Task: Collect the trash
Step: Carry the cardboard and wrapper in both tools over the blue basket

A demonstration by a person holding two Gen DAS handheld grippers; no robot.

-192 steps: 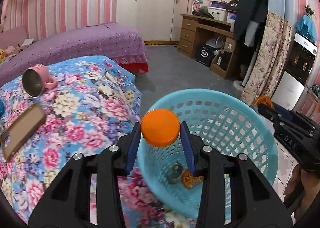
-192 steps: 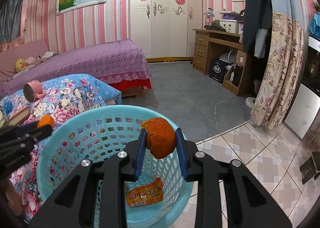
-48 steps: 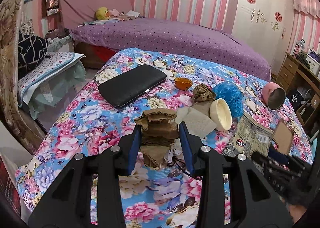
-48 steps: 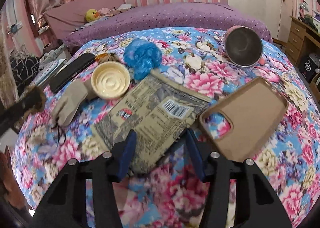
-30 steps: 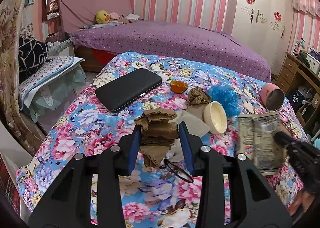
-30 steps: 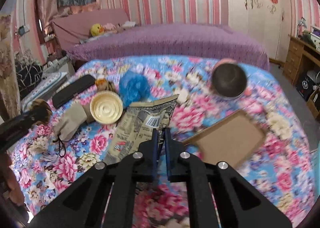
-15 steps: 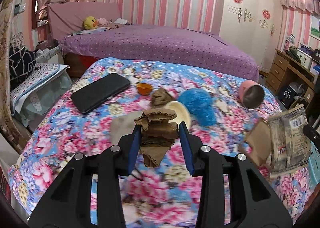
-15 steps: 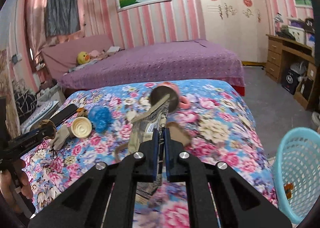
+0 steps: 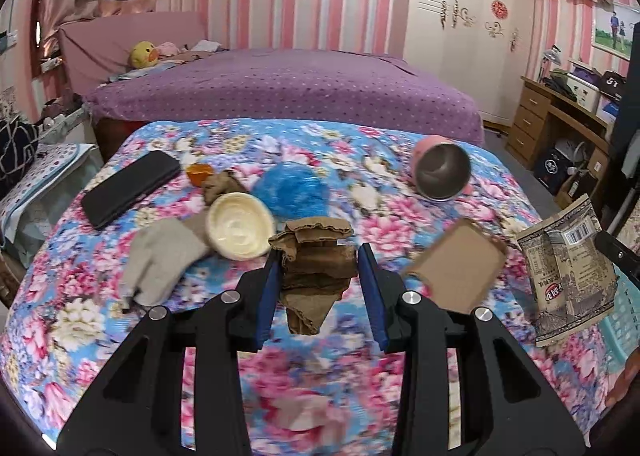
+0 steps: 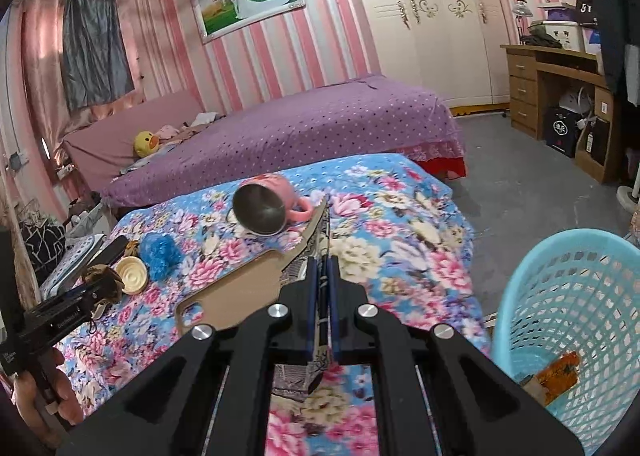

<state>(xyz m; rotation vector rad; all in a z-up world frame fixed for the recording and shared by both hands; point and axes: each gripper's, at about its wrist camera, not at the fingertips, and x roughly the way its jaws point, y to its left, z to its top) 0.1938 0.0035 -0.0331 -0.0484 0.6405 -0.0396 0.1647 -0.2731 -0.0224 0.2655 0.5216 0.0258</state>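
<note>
The right gripper point(image 10: 323, 288) pinches a flat printed wrapper point(image 10: 318, 256) edge-on — the blue basket point(image 10: 572, 296) sits just to its right, nearer this hand. The left gripper point(image 9: 318, 280) clamps crumpled brown paper point(image 9: 316, 268), farther off over the bed.

The floral bed point(image 9: 100, 320) is seen from close above by both wrist fisheyes, each angled down along its own fingers. The headboard wall is faced by the left view; the right view is turned toward the wardrobe and basket point(image 10: 572, 296). The pink mug point(image 9: 440, 172) point(image 10: 268, 202) and purple bed point(image 9: 280, 88) are shared.
</note>
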